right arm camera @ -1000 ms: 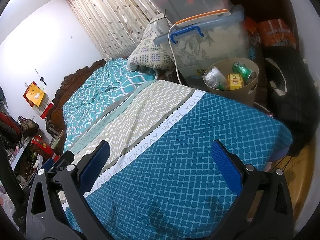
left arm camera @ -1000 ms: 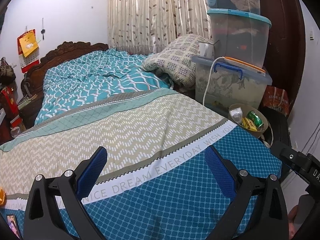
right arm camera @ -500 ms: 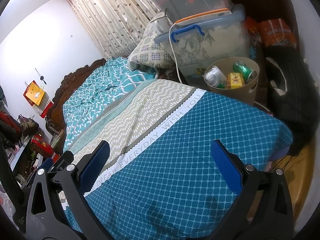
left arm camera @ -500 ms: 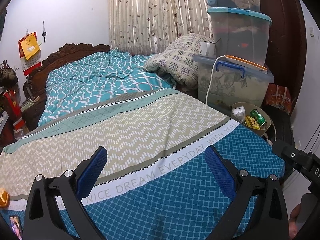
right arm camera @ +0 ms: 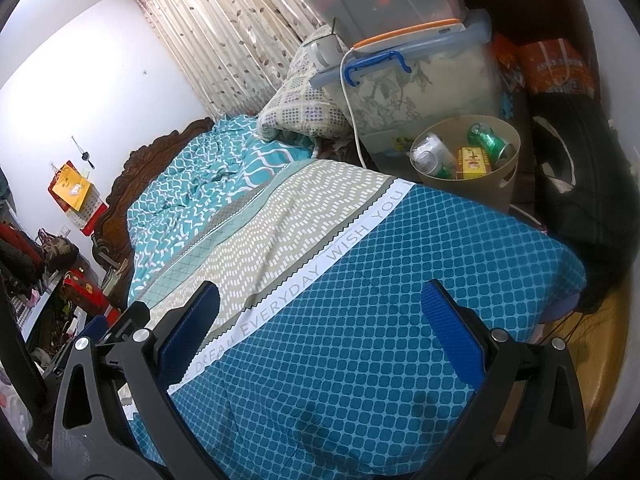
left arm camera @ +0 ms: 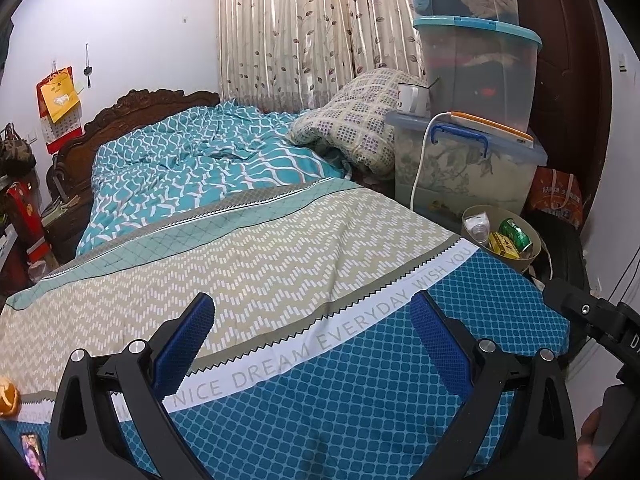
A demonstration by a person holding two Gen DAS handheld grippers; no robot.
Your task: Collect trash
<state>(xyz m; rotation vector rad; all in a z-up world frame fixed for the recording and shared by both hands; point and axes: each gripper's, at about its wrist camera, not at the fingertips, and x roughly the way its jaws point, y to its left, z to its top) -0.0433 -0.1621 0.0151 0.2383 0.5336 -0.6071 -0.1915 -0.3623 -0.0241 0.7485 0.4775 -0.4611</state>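
A beige trash bin (right arm camera: 506, 178) stands on the floor at the bed's far right corner; it also shows in the left wrist view (left arm camera: 532, 254). It holds a green can (right arm camera: 490, 140), a silver can (right arm camera: 430, 152) and a yellow carton (right arm camera: 474, 162). An orange peel (left arm camera: 8, 398) lies on the bed at the left edge of the left wrist view. My left gripper (left arm camera: 314, 342) is open and empty above the blue bedspread (left arm camera: 340, 400). My right gripper (right arm camera: 324, 330) is open and empty over the same bedspread.
Stacked plastic storage boxes (left arm camera: 476, 80) with a white mug (left arm camera: 412, 98) and a white cable stand behind the bin. A checked pillow (left arm camera: 360, 120) lies beside them. An orange bag (right arm camera: 556, 68) and a black bag (right arm camera: 580, 184) sit right of the bin. A phone (left arm camera: 32, 454) lies on the bed's near left.
The left wrist view has pulled back slightly, so the bin and boxes sit a little farther right. The right gripper has barely moved. Both stay open.
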